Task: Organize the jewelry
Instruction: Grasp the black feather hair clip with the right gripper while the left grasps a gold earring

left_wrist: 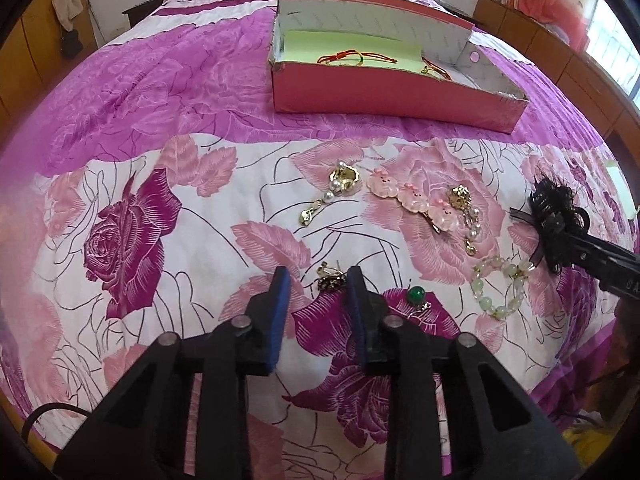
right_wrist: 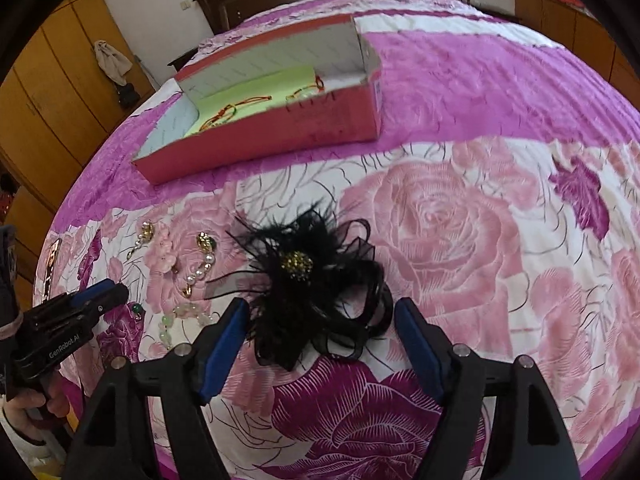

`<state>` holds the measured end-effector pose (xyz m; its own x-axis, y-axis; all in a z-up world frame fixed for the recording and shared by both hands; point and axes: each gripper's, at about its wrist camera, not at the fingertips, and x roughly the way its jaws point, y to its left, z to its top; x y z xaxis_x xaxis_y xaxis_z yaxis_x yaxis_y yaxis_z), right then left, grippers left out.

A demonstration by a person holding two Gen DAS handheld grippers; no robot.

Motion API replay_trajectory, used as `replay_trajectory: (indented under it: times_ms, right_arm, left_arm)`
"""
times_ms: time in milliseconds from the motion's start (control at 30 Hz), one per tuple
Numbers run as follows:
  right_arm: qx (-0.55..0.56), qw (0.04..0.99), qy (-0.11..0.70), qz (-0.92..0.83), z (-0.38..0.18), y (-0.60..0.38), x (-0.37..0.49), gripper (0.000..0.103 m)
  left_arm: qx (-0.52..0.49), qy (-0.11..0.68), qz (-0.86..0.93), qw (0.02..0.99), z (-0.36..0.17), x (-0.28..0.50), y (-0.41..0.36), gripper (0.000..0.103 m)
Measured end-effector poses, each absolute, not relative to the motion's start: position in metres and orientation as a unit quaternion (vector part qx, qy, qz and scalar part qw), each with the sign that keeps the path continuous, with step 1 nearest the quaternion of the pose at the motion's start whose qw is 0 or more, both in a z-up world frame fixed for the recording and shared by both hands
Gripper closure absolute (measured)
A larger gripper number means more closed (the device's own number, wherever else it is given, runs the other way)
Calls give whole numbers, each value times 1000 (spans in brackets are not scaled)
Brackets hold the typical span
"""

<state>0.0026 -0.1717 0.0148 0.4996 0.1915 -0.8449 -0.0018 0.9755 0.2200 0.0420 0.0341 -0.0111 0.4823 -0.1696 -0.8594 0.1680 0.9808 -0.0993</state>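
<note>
With the right gripper (right_wrist: 320, 322) spread wide around the black feather hairpiece (right_wrist: 308, 280) on the bedspread, close low on its gold centre (probably firmer than the plumes), while the left gripper (left_wrist: 318, 284) waits parted near a small earring (left_wrist: 331, 278).

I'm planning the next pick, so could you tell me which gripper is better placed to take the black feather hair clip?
Right. The right gripper is open with the black feather hair clip between its fingers; the left gripper faces a small earring.
</note>
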Motion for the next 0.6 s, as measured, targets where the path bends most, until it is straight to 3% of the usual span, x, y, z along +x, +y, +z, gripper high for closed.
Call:
replay_trajectory:
  times_ms: [200, 367, 600]
  right_arm:
    - [108, 858, 499, 55, 7, -173, 5, 27]
    - [112, 860, 496, 45, 3, -179, 5, 40]
    - [106, 865, 489, 43, 3, -182, 4, 47]
  left_arm:
    - [10, 499, -107, 860, -15, 41, 27, 97]
    - [16, 496, -109, 861, -16, 40, 25, 97]
    - [18, 495, -110, 861, -18, 41, 25, 97]
